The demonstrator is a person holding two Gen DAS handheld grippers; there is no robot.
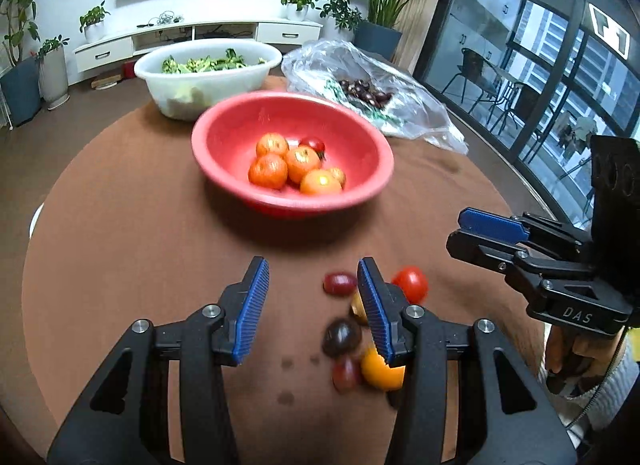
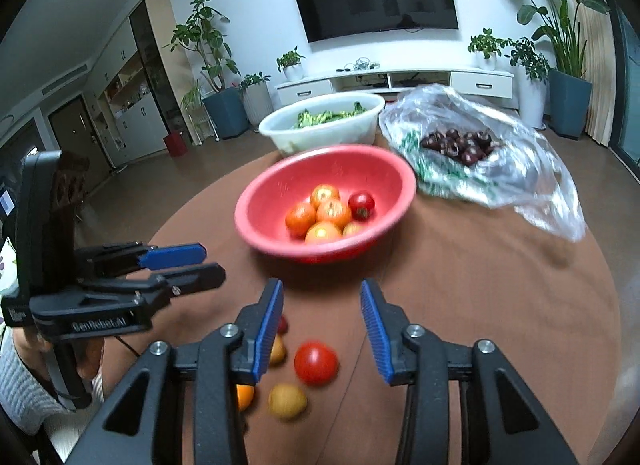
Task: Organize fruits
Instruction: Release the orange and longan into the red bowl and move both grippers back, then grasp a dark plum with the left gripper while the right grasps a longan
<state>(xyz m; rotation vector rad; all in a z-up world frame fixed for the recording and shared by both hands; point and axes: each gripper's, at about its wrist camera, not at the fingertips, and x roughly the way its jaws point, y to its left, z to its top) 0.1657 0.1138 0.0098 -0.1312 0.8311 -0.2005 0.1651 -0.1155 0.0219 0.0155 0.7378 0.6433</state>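
Note:
A red bowl (image 1: 224,145) (image 2: 272,189) holds several orange and red tomatoes (image 1: 268,171) (image 2: 334,213) mid-table. Loose small tomatoes lie on the brown table near me: a red one (image 1: 411,283) (image 2: 315,361), dark purple ones (image 1: 341,337), an orange one (image 1: 380,373) and a yellow one (image 2: 286,401). My left gripper (image 1: 313,285) is open and empty, just left of the loose tomatoes; it also shows in the right wrist view (image 2: 200,263). My right gripper (image 2: 322,307) is open and empty above the red tomato; it shows in the left wrist view (image 1: 464,231).
A white basin (image 1: 208,83) (image 2: 320,137) of green vegetables stands behind the red bowl. A clear plastic bag (image 1: 400,105) (image 2: 516,169) with dark round fruits lies at the back right. The round table edge (image 1: 40,249) curves on the left.

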